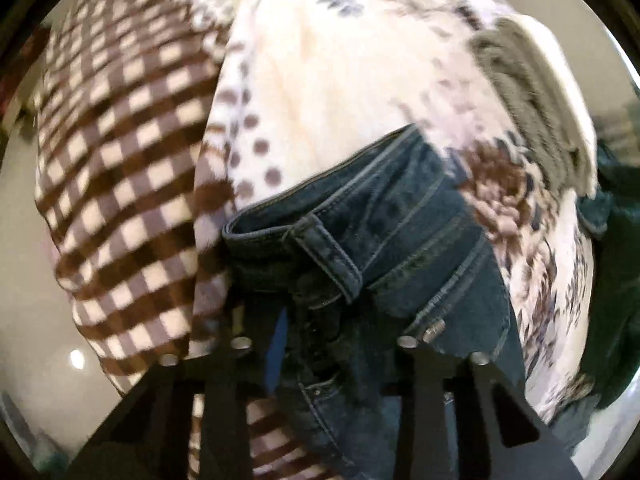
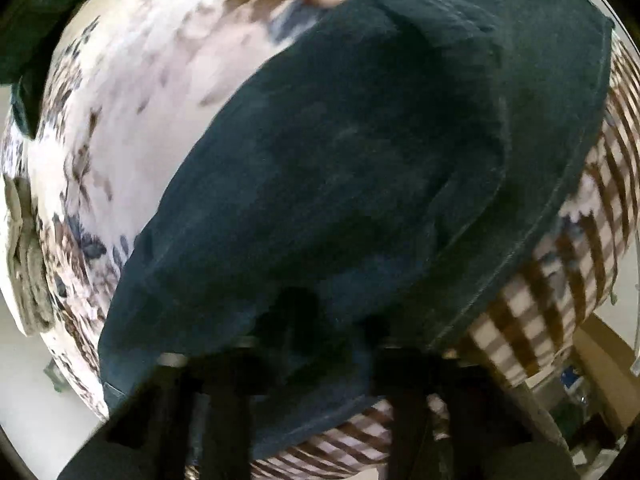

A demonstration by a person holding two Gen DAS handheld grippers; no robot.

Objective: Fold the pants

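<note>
Left tongs (image 1: 320,344) are clenched on the waistband of the jeans (image 1: 360,216), denim bunched between the black fingers (image 1: 224,408); only this view shows the belt loop (image 1: 328,256) and a rivet (image 1: 434,325). Right tongs (image 2: 316,356) are nearly closed on a plain dark stretch of the same jeans, the fingertips buried in cloth. Both point steeply down. The jeans lie on a blanket (image 1: 340,80), flowered and checked brown. A folded grey towel (image 1: 532,96) sits at the blanket's edge.
</note>
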